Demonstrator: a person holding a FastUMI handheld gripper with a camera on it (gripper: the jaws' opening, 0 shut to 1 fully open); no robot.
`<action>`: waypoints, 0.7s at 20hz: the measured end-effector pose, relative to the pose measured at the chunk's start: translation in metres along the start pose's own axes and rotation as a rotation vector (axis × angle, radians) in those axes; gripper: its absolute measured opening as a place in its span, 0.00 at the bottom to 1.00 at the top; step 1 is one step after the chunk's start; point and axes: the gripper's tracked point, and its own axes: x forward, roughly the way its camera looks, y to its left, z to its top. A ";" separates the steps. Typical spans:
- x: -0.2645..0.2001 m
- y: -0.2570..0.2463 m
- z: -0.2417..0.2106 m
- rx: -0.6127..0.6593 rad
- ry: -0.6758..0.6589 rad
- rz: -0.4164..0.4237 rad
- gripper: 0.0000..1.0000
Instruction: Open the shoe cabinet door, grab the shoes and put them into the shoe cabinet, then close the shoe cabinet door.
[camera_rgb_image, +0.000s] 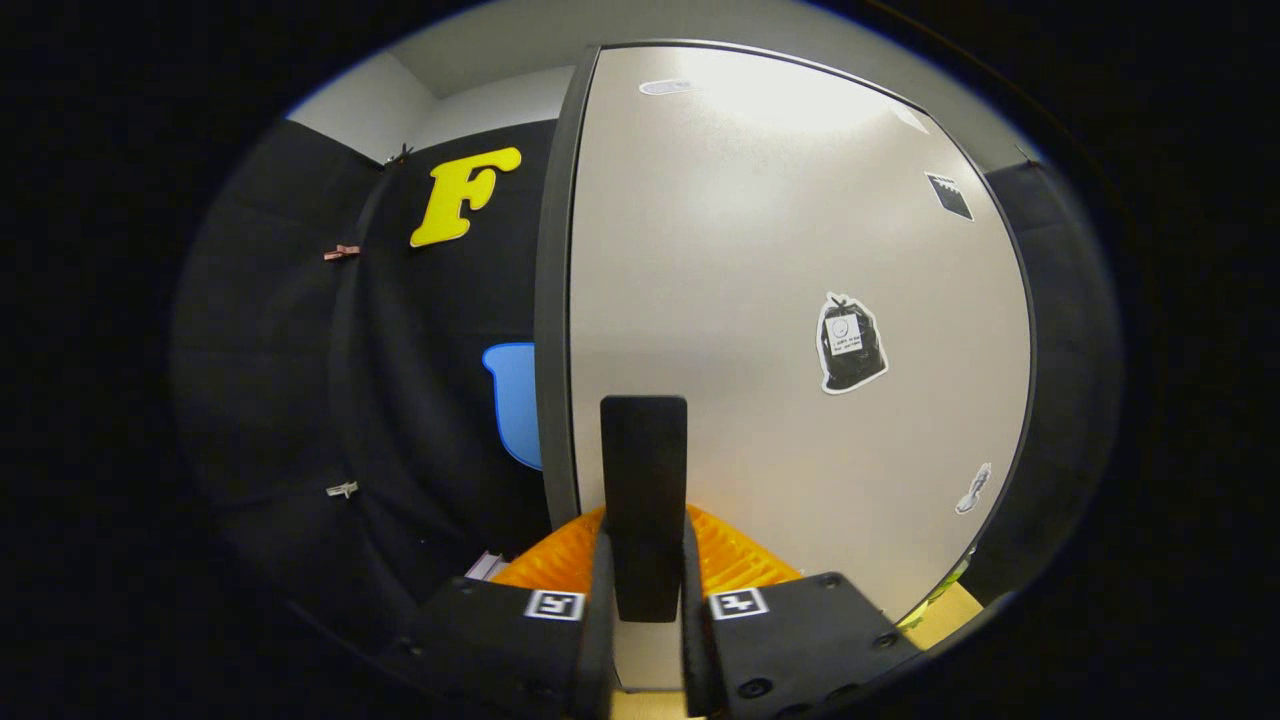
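Gripper (645, 600) fingers pinching one black door handle (644, 470), lower centre; one grey cabinet door (780, 280) standing ahead, bearing four stickers.

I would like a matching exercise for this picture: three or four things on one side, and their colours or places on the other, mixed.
Things:
1. cabinet door
2. trash-bag sticker
3. ribbed orange part
4. hand-held gripper

Descriptions:
A. black, stuck on the door
B. fingers together, pointing at the door
C. pale grey with a dark edge
D. low, just behind the fingers

Pairs: 1-C, 2-A, 3-D, 4-B
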 end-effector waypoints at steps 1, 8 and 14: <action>-0.001 0.000 0.000 0.001 0.003 0.003 0.29; -0.026 0.002 0.003 -0.008 0.022 0.046 0.29; -0.069 -0.004 0.008 0.025 0.031 0.107 0.29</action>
